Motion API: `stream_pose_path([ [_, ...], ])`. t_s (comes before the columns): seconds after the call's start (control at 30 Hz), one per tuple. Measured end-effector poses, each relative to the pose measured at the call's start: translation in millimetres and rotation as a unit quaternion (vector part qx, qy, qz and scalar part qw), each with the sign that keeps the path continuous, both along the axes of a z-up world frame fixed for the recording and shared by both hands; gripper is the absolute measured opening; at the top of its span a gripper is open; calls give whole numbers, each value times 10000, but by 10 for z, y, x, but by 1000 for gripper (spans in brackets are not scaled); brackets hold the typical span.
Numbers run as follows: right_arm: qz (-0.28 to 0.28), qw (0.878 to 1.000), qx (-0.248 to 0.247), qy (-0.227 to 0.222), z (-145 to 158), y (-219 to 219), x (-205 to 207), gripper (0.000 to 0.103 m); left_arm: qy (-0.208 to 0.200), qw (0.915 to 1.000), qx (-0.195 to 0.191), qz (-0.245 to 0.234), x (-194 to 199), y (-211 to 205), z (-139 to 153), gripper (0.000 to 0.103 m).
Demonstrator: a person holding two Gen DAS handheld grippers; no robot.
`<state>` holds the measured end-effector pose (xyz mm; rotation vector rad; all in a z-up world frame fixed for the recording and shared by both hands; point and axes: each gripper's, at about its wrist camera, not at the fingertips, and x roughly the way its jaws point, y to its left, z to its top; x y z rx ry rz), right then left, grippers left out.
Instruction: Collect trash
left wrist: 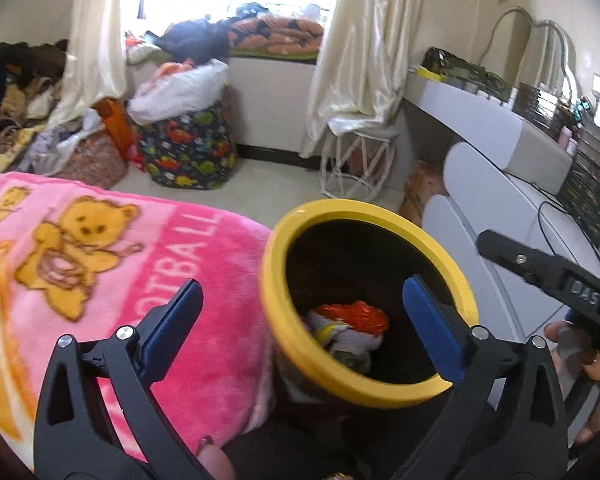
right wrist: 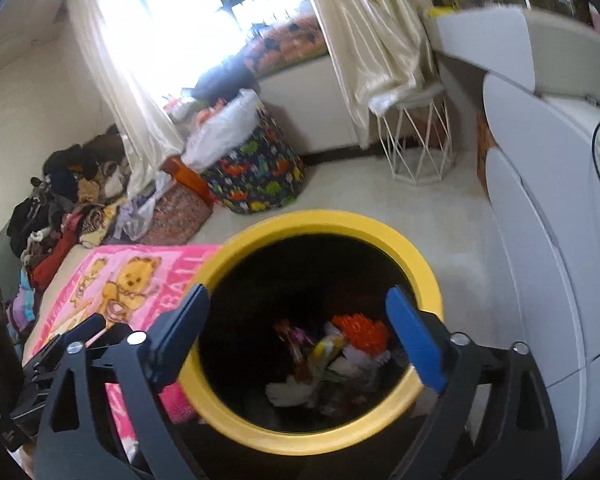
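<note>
A: Left gripper [left wrist: 302,300]: jaws spread wide, nothing between the blue pads [left wrist: 432,320]; it hangs over the near-left part of the bin's mouth. Right gripper [right wrist: 298,312]: jaws likewise wide apart, empty, centred over the same opening; its black body also shows at the right edge of the left wrist view, with a hand [left wrist: 592,384] on it.

B: Container?

A: 1 round bin [left wrist: 460,280] with a yellow rim and dark interior; mouth upward, long axis roughly upright. The trash [right wrist: 340,356] lies at the bottom: a crumpled orange-red wrapper [left wrist: 356,314], white tissue-like pieces, some yellow and pink scraps; exact items cannot be told.

B: Surroundings?

A: A pink blanket [left wrist: 112,264] with bear prints lies just beside the bin on its left; pale floor beyond; a dinosaur-print fabric basket [right wrist: 260,176] stuffed with white material stands near the window; cream curtains [left wrist: 360,48]; a white wire stool [right wrist: 418,140]; a white dresser [right wrist: 540,216] to the right; clothes heaped at far left.
</note>
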<state>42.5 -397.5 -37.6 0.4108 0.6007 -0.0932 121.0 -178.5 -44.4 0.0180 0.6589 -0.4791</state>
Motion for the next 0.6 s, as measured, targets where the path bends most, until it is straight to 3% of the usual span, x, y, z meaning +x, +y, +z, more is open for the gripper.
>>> stream_pose_path([
  [0.33, 171, 9911, -623, -1163, 114, 584, -471, 97, -552, 9948, 98, 847, -453, 664, 115, 92],
  [0.6, 181, 9775, -1236, -1699, 174, 836, -667, 97, -764, 9893, -27, 1246, -691, 961, 169, 92],
])
